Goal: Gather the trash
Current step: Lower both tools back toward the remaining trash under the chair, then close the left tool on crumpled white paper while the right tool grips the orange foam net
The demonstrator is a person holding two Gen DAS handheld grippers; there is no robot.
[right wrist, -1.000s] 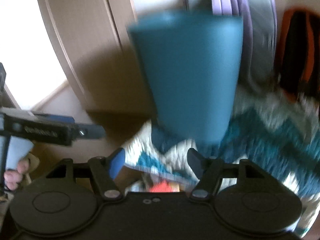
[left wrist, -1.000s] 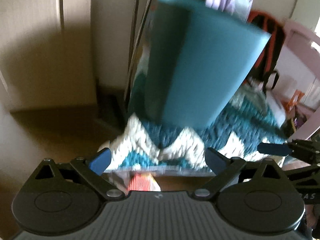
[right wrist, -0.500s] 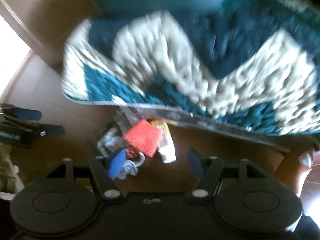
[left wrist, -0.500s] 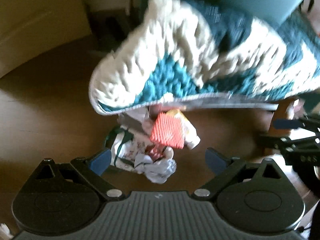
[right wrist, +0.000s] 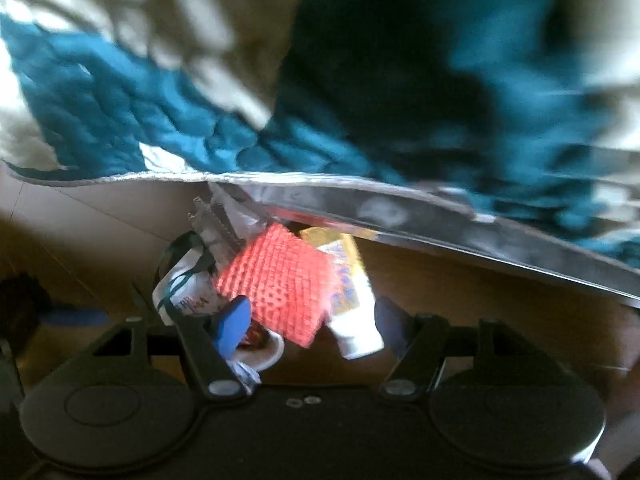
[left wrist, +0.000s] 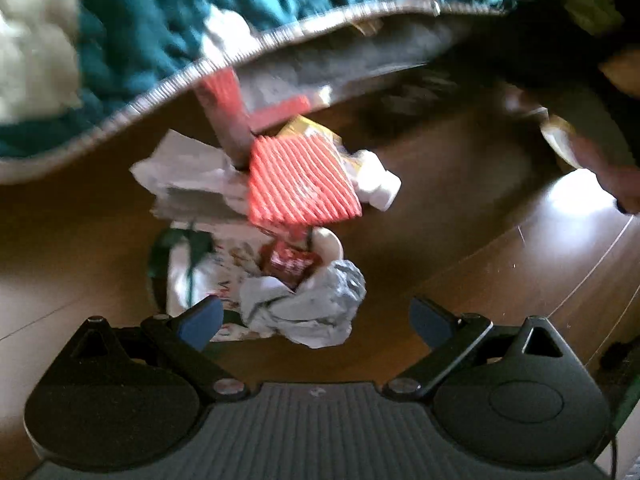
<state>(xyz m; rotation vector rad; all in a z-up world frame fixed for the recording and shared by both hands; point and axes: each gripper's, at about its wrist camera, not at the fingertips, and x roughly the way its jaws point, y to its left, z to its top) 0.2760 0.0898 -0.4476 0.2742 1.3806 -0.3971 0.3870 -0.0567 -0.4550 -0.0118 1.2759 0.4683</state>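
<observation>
The left hand-held gripper (left wrist: 314, 318) hung over the trash pile with its jaws apart and empty, a crumpled grey wrapper (left wrist: 308, 308) between them at lower centre, probably the nearest piece to pick. The right hand-held gripper (right wrist: 308, 322) was also spread wide and empty, framing a red ribbed packet (right wrist: 280, 288) and a white tube (right wrist: 356, 320). The litter lay on the wooden floor (left wrist: 480, 248), partly tucked under the edge of the teal-and-white rug (left wrist: 132, 40) across the top.

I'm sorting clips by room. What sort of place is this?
Probably a room in a home: a wood floor, a shaggy teal and white rug with its edge lifted, and a litter pile of wrappers and crumpled paper beside it.
</observation>
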